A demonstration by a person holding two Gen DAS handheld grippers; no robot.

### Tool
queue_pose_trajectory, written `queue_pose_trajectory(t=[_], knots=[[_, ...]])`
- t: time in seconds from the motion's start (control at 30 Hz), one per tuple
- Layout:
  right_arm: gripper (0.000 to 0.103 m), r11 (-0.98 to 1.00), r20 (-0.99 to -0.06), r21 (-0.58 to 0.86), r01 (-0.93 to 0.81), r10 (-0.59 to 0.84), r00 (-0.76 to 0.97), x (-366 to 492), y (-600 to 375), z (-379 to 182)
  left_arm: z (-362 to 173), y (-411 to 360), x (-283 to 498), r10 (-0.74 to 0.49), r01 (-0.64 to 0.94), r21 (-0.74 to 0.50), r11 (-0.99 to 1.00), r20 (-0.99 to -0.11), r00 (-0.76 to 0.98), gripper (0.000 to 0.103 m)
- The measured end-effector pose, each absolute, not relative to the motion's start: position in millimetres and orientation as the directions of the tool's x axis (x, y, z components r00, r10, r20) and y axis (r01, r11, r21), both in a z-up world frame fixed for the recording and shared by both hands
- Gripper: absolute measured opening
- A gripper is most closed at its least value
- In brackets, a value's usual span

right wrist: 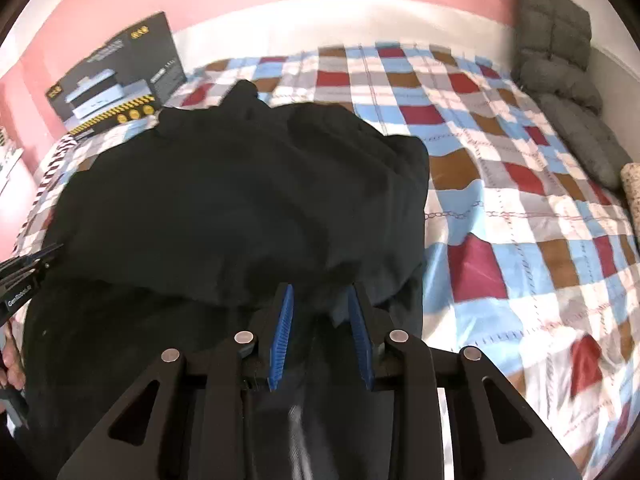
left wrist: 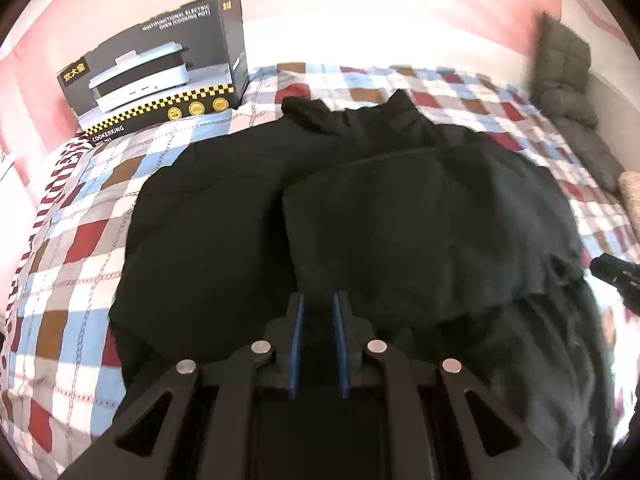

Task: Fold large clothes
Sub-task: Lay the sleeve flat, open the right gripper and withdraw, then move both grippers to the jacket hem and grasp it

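Left wrist: our left gripper (left wrist: 319, 300) pinches the near hem of the black garment (left wrist: 248, 216), which lies spread on the checked bed (left wrist: 68, 248); a box (left wrist: 160, 68) stands behind.

Right wrist: our right gripper (right wrist: 320, 292) is clamped on the same hem, lifted.

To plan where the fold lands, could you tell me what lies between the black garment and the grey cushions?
Only bare checkered bedspread separates the black garment from the grey cushions, clearest in the right wrist view.
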State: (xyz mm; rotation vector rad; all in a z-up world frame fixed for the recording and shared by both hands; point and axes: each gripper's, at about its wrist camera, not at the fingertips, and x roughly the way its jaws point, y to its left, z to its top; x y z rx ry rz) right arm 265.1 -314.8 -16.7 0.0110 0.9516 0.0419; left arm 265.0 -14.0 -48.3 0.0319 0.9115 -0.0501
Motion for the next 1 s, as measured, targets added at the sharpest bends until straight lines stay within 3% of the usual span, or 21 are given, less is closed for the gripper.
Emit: queue_pose_trajectory(t=[0.47,0.7,0.8,1.0], knots=[[0.030,0.997,-0.764,0.031,-0.067,0.067,0.642,162,-282,36,-2,-18,151,-0.099,0.117,-0.031,0.993,-0.766,0.635,0.016],[0.031,0.995,-0.758,0.027,-0.093,0.081,0.647,121,-272,39,-1,-16,104,-0.110,0.103,-0.058,0.993,-0.771,0.627,0.024],[0.038,0.994,-0.762,0.039,-0.099,0.094,0.641,101,-271,35,-3,-15,85,-0.110,0.096,-0.065,0.993,-0.779,0.617,0.025],[0.040,0.993,-0.778,0.062,-0.103,0.112,0.618,67,-277,26,-8,-11,51,-0.111,0.087,-0.073,0.993,-0.792,0.600,0.031]])
